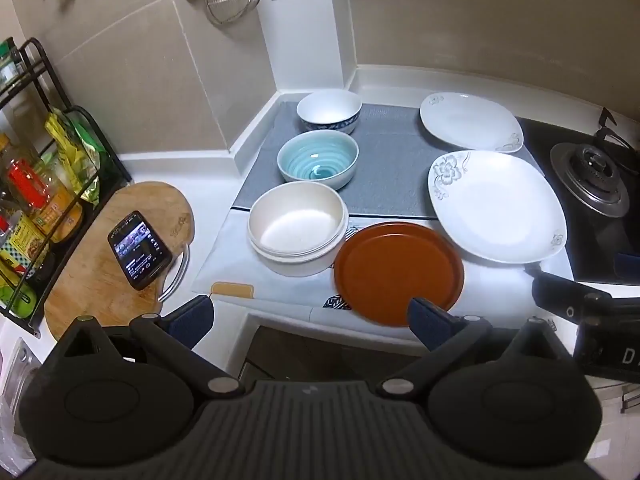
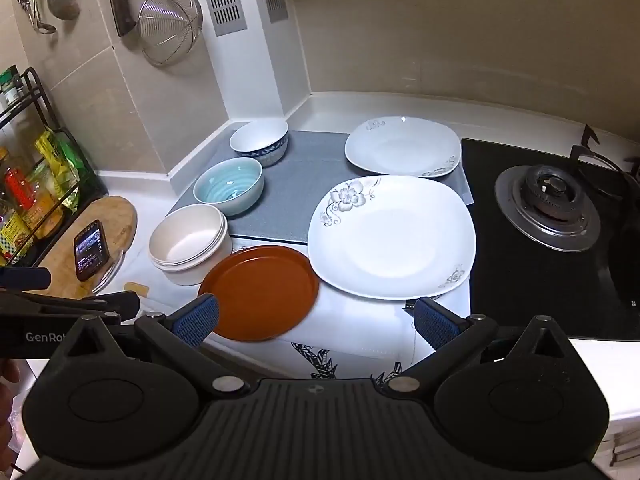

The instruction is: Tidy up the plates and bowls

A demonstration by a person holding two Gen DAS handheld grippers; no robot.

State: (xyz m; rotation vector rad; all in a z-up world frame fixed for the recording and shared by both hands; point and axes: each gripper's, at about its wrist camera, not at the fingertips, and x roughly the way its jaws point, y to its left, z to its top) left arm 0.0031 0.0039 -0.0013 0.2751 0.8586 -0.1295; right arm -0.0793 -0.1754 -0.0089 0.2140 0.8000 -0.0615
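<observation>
Three bowls stand in a column on the left: a blue-patterned bowl (image 1: pixel 329 111) (image 2: pixel 259 141) at the back, a teal bowl (image 1: pixel 317 163) (image 2: pixel 229 185) in the middle, a cream bowl (image 1: pixel 297 227) (image 2: pixel 189 242) in front. A brown round plate (image 1: pixel 398 273) (image 2: pixel 259 292) lies at the counter's front edge. A large white flowered plate (image 1: pixel 496 205) (image 2: pixel 391 237) lies to its right, a smaller white plate (image 1: pixel 471 121) (image 2: pixel 403 146) behind it. My left gripper (image 1: pixel 312 322) is open and empty in front of the counter edge. My right gripper (image 2: pixel 316 320) is open and empty, just in front of the brown plate.
A grey mat (image 1: pixel 392 168) and a white cloth (image 1: pixel 272 280) lie under the dishes. A phone (image 1: pixel 139 249) lies on a wooden board (image 1: pixel 100 280) at the left, beside a rack of bottles (image 1: pixel 36 200). A gas hob (image 2: pixel 548 208) is at the right. A strainer (image 2: pixel 170 26) hangs on the wall.
</observation>
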